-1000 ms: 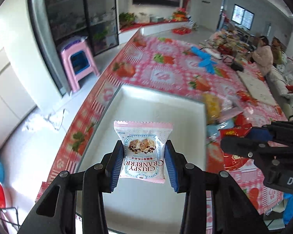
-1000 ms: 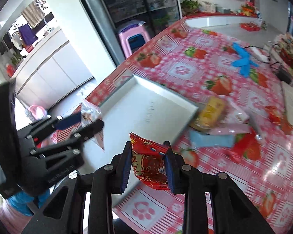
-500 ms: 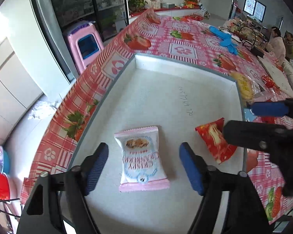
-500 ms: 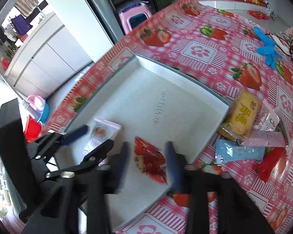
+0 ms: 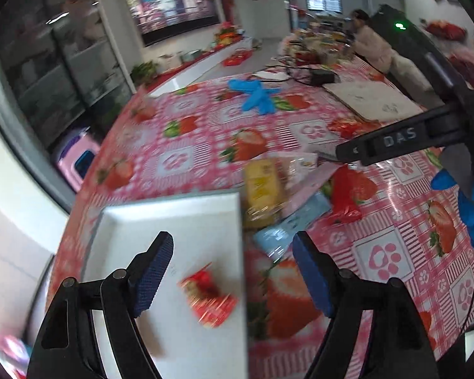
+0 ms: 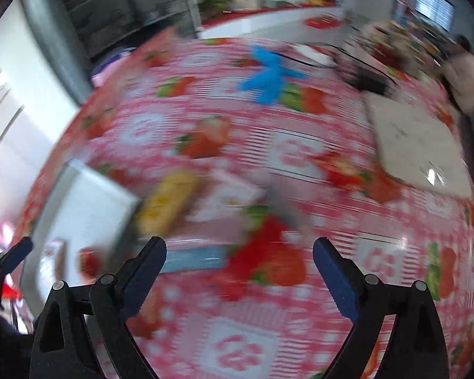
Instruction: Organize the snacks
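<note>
The surface (image 5: pixel 379 246) wears a pink checked cloth with strawberries and paw prints. A white tray (image 5: pixel 186 218) lies near its edge, with a small red snack packet (image 5: pixel 210 300) inside, close to the tray's right wall; blur hides which way its print faces, though its long axis seems to run diagonally across the tray floor.

Just beyond the tray's right wall lies a loose heap of snacks: a yellow packet (image 5: pixel 262 186) with its long axis pointing away from the camera, touching the tray's corner, a pale blue packet (image 5: pixel 287 230) lying slantwise beside it, a pinkish-white packet (image 5: pixel 303 170) behind, and a red packet (image 5: pixel 347 192) to the right.

Farther off are blue gloves (image 5: pixel 256 94), a white board (image 5: pixel 373 98) and a black box with cables (image 5: pixel 322 77).

The left gripper (image 5: pixel 233 271) hangs over the tray's right wall, its fingers (image 5: pixel 154 271) wide apart and opening, clamped on nothing. The right gripper (image 6: pixel 240 271) hangs over the heap, fingers (image 6: pixel 335 274) spreading wider, empty; its view is heavily smeared. A gloved hand (image 5: pixel 467 202) carries it at the left view's right side.
</note>
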Demonstrator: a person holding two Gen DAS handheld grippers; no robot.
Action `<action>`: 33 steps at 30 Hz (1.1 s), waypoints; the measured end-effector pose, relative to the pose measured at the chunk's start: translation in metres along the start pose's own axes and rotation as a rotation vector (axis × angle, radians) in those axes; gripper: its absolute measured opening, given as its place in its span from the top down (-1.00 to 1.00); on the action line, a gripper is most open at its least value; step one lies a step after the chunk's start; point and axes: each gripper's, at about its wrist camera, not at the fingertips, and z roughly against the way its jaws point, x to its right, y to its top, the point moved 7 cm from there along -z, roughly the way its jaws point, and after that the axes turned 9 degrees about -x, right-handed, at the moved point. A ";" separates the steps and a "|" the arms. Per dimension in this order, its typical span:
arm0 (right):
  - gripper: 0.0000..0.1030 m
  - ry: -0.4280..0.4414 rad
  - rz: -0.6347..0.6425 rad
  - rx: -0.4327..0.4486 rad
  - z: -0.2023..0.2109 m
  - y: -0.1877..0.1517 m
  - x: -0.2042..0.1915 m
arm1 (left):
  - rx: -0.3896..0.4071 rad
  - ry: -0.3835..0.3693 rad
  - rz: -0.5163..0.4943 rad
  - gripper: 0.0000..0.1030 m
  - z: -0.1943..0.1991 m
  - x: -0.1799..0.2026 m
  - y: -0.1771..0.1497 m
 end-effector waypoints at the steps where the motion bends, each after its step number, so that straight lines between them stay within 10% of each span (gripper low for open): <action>1: -0.84 -0.009 -0.016 -0.009 -0.006 0.002 0.011 | -0.004 0.001 -0.019 -0.57 -0.008 0.009 0.008; 9: -0.82 -0.040 0.022 -0.069 -0.060 0.021 0.036 | -0.020 0.024 -0.123 -0.57 -0.056 0.050 0.050; 14: -0.42 -0.075 0.116 -0.072 -0.076 0.033 0.027 | -0.075 0.003 -0.146 -0.53 -0.087 0.061 0.056; 17: 0.17 -0.072 0.151 -0.064 -0.073 0.036 0.024 | -0.122 -0.001 -0.137 0.59 -0.100 0.068 0.054; 19: 0.65 -0.081 0.151 -0.069 -0.071 0.032 0.026 | -0.137 -0.017 -0.093 0.61 -0.102 0.068 0.054; 26: 0.65 -0.058 0.051 -0.061 -0.047 -0.019 0.069 | -0.084 -0.123 0.053 0.69 -0.057 0.069 0.039; 33: 0.65 -0.046 -0.049 -0.068 -0.014 -0.114 0.102 | -0.186 -0.198 0.150 0.67 -0.025 0.098 -0.044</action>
